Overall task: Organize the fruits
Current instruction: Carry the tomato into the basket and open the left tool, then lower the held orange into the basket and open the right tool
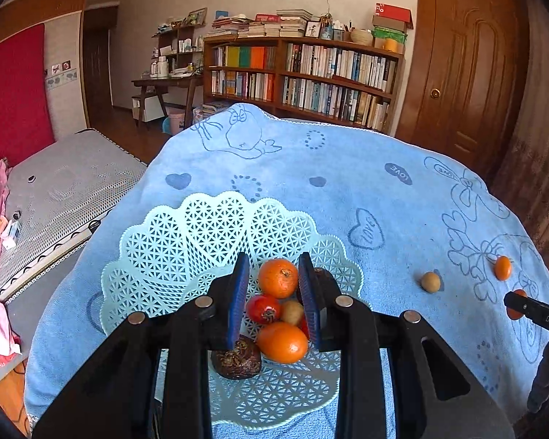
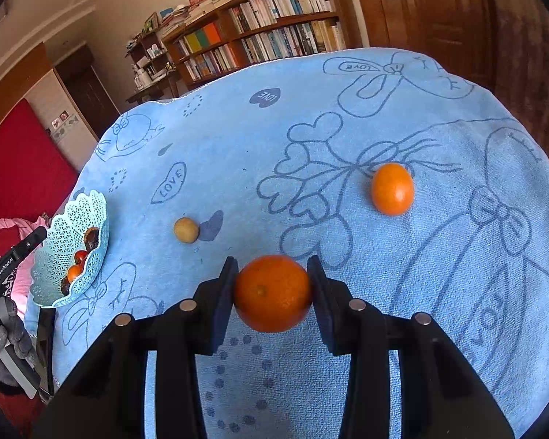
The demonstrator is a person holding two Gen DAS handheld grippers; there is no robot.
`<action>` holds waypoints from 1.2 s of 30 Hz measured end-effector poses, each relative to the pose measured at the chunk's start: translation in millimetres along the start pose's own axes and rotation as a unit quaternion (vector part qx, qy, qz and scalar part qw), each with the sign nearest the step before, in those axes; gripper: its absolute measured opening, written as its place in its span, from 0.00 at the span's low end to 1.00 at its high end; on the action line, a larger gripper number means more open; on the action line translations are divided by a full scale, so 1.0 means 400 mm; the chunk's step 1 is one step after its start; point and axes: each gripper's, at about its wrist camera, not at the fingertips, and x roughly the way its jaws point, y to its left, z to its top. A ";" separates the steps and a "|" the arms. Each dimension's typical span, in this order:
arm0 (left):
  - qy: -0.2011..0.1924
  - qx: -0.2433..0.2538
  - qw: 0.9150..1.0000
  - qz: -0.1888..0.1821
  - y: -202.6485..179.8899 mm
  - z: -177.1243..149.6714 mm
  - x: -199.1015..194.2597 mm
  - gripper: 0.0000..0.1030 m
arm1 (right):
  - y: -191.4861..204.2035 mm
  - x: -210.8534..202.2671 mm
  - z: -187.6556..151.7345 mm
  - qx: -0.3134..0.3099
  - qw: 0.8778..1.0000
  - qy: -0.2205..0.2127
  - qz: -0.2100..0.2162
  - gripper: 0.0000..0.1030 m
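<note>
While our right gripper [image 2: 273, 292] clamps an orange [image 2: 272, 293] at lower centre, our left gripper [image 1: 274, 294] hangs spread over the basket [image 1: 164, 248], its fingers [image 1: 238, 300] hiding part of the fruit pile.

- Wood bookshelf [image 1: 303, 73] on far wall, packed w/ books, more stacked on top.
- Brown panelled door [image 1: 468, 62] at right, brass knob.
- Dark desk [image 1: 164, 84] left of the shelf, cluttered.
- Red wall panel [image 1: 14, 91] far left; mattress [image 1: 66, 190] below it.
- Walls pale, floor dark wood, daylight.
</note>
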 end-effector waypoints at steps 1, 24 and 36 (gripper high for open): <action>-0.001 -0.003 1.000 0.002 0.008 0.003 -0.002 0.29 | 0.004 0.000 0.000 -0.001 1.000 0.000 0.001 0.38; -0.057 -0.034 0.998 0.017 0.147 0.005 -0.115 0.94 | 0.434 0.037 0.028 -0.146 0.980 0.038 0.132 0.38; -0.077 -0.070 0.994 0.026 0.228 -0.024 -0.140 0.95 | 0.642 0.134 -0.015 -0.193 0.960 0.098 0.180 0.38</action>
